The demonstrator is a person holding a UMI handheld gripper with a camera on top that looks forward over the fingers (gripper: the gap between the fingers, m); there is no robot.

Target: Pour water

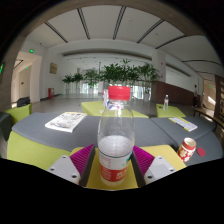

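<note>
A clear plastic water bottle (116,140) with a red cap and a red-and-white label stands upright between the fingers of my gripper (116,160). Both pink pads (84,157) press against its sides, so the gripper is shut on it. The bottle's base is hidden below the fingers, so I cannot tell whether it rests on the table. A red-and-white paper cup (187,150) stands on the table to the right, just beyond the right finger.
The table (150,128) is grey with yellow-green sections. A magazine (66,121) lies at the far left and a sheet of paper (183,124) at the far right. Beyond are more tables, a small bottle (166,101) and potted plants (118,74).
</note>
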